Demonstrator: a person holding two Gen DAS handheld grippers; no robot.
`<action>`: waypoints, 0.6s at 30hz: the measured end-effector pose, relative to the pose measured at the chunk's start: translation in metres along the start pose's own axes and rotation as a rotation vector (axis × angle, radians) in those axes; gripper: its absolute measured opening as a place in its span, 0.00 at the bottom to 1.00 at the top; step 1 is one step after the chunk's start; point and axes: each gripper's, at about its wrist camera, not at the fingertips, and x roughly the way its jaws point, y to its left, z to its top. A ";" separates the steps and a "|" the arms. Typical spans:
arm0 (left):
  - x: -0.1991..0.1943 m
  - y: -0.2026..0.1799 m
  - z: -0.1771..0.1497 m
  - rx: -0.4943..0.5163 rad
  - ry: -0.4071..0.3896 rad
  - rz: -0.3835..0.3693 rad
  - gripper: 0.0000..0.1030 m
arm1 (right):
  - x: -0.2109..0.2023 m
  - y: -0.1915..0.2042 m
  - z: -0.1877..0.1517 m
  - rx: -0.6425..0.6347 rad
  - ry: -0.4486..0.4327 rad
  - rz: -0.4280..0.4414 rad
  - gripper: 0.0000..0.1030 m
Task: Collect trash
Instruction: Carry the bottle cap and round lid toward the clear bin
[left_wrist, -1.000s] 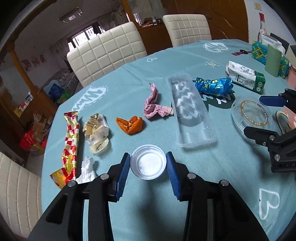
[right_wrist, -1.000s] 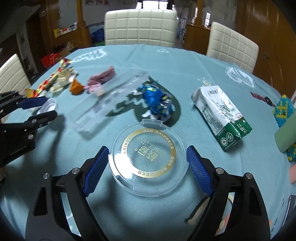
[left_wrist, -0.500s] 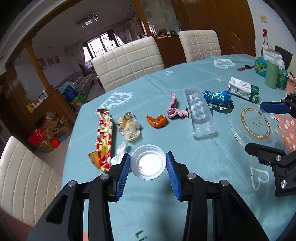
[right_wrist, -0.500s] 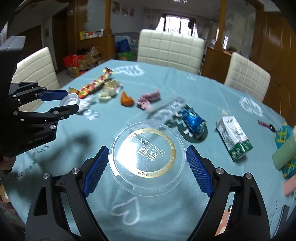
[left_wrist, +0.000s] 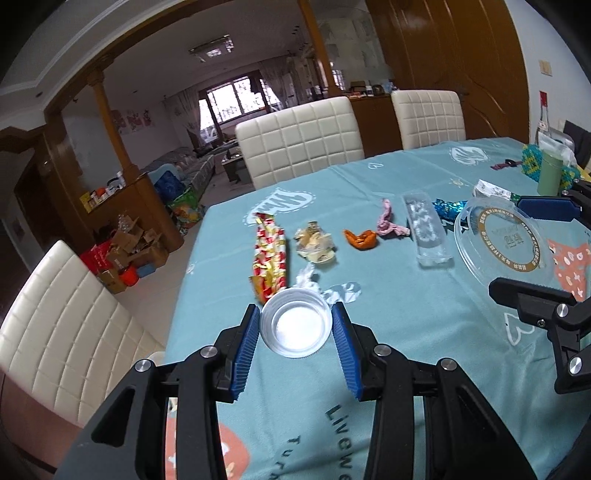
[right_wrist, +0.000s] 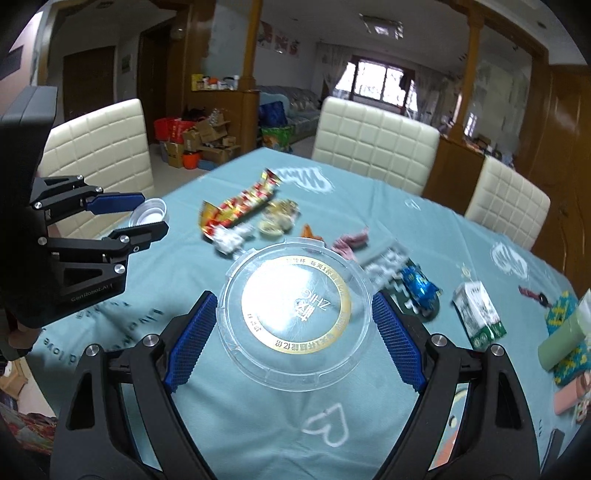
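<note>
Right wrist view: right gripper (right_wrist: 293, 325) fingers pinch the wide clear lid (right_wrist: 293, 312) only by its rim above the counter (right_wrist: 258, 424), left gripper (left_wrist: 295, 334) fingers clamp a small clear cup (left_wrist: 295, 326), so either could pop out and fall among wrappers (left_wrist: 269, 254) farther back.

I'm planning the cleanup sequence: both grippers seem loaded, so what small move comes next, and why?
Probably carry both pieces off toward a bin, which no view shows. The left gripper is shut on the small clear cup and the right gripper on the large clear lid, both lifted above the table, so neither can take another wrapper.
</note>
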 end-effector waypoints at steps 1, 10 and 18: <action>-0.002 0.004 -0.001 -0.006 -0.001 0.005 0.38 | -0.001 0.005 0.003 -0.005 -0.005 0.005 0.82; -0.018 0.067 -0.030 -0.113 -0.003 0.097 0.38 | 0.020 0.070 0.030 -0.105 -0.015 0.084 0.82; -0.012 0.104 -0.051 -0.163 0.028 0.151 0.38 | 0.048 0.107 0.054 -0.163 -0.008 0.136 0.82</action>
